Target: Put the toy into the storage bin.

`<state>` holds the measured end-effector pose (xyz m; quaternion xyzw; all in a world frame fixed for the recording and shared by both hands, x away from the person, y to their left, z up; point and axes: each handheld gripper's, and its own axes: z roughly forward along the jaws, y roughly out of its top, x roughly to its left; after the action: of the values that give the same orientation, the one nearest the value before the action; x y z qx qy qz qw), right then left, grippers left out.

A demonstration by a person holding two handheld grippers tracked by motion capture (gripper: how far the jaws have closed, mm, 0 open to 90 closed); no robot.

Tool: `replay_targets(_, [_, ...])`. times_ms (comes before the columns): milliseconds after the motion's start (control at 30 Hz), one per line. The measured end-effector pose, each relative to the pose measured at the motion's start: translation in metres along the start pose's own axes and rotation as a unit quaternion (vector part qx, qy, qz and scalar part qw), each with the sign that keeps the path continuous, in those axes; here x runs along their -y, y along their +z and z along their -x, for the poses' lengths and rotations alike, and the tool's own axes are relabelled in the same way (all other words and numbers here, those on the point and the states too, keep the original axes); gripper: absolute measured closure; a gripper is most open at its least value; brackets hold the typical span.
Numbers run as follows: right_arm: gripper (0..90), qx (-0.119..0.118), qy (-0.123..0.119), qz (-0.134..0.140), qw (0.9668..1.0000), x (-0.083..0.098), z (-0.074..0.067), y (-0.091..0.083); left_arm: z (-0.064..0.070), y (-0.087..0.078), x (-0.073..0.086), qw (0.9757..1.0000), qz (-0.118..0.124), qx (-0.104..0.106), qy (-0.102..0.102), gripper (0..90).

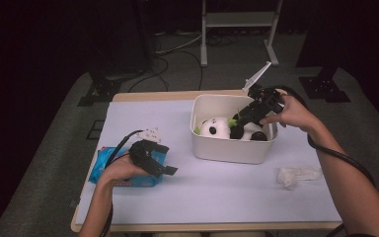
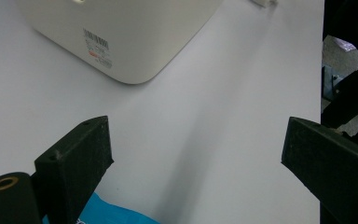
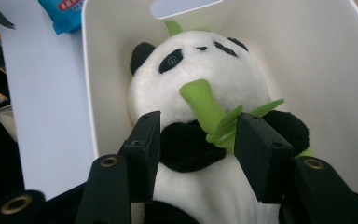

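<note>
Dark floor and stand legs frame a pale table (image 1: 212, 197) where a person works with a hand-held claw in each hand. At the far right of the table sits a cream bin (image 1: 229, 148), and inside it lies a plush panda (image 1: 216, 127), face up, with a green felt bamboo sprig (image 3: 209, 109) at its mouth.

From the right gripper view, the right claw (image 3: 196, 147) is down inside the bin, its two black jaws standing apart on either side of the panda's dark chest and arm, with the bamboo leaves just by the right-hand jaw. The jaws look close to or touching the plush, but a firm clamp cannot be confirmed; a gap shows between them and the toy bulges through it.

The left claw (image 1: 153, 159) rests near the table's left edge, over a blue packet (image 1: 128, 180) whose corner shows just below its left jaw in the left gripper view. Its jaws are spread wide over bare table, holding nothing, and the bin stands well ahead of it.

A crumpled clear wrapper (image 1: 296, 175) lies on the table beside the person's right forearm.

Judging by this, the panda is in the bin, with either the grasp or the release the step in hand; the packet and wrapper are untouched.
</note>
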<state>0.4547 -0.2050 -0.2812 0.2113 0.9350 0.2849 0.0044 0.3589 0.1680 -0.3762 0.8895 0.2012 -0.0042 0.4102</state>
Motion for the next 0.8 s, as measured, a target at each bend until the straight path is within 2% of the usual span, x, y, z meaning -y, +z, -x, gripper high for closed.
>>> replay_targets(267, [49.1, 0.013, 0.0, 0.018, 0.9998, 0.008, -0.006, -0.017, 0.002, 0.002, -0.002, 1.0, -0.002, 0.002, 0.004, 7.5])
replay_targets(800, [48.6, 0.018, 0.016, 0.037, 0.9991, 0.025, -0.015, -0.037, 0.005, 0.0, 0.0, 1.0, 0.0, -0.002, -0.001, 7.5])
